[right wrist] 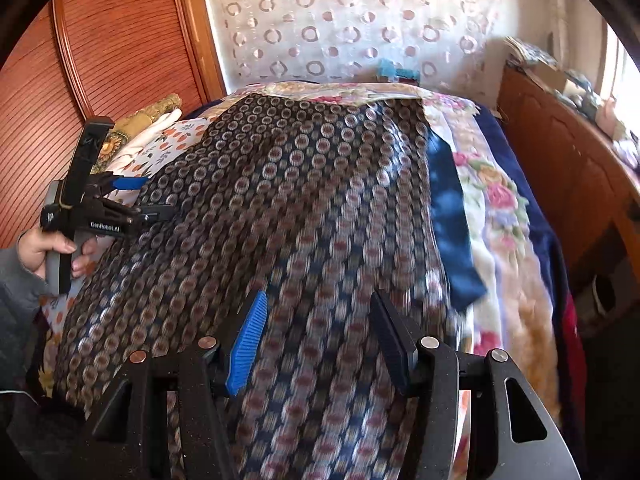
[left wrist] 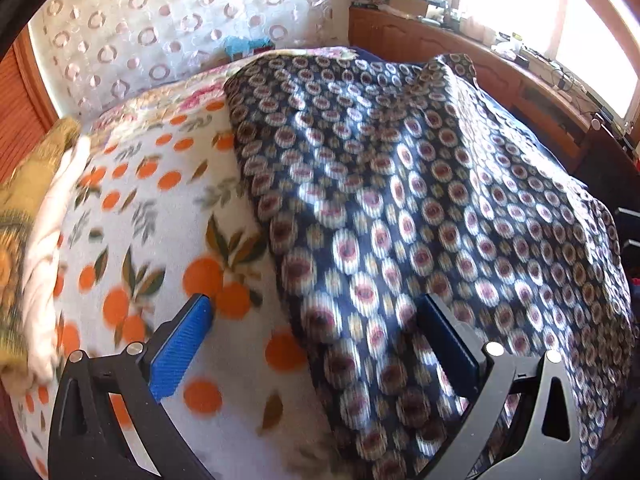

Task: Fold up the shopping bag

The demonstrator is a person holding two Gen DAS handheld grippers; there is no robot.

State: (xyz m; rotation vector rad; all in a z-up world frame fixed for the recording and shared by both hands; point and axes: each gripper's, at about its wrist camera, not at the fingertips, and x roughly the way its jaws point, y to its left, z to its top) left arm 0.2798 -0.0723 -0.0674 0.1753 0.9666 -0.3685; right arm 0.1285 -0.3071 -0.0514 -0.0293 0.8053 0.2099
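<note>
Flowered bedspread (right wrist: 500, 216) under the patterned shopping bag (right wrist: 280, 208), lengthwise toward the curtain (right wrist: 360, 20); both grippers agape, empty.

Legible text: 1 item only; white lettering "GenRobot.AI" on the black side of the left gripper (right wrist: 154, 196), seen in the right wrist view, held in a hand (right wrist: 52, 250); print small but readable; left wrist view: no readable text, labels or numbers; items on the far wooden shelf (left wrist: 460, 40) too small and blurred to read.
</note>
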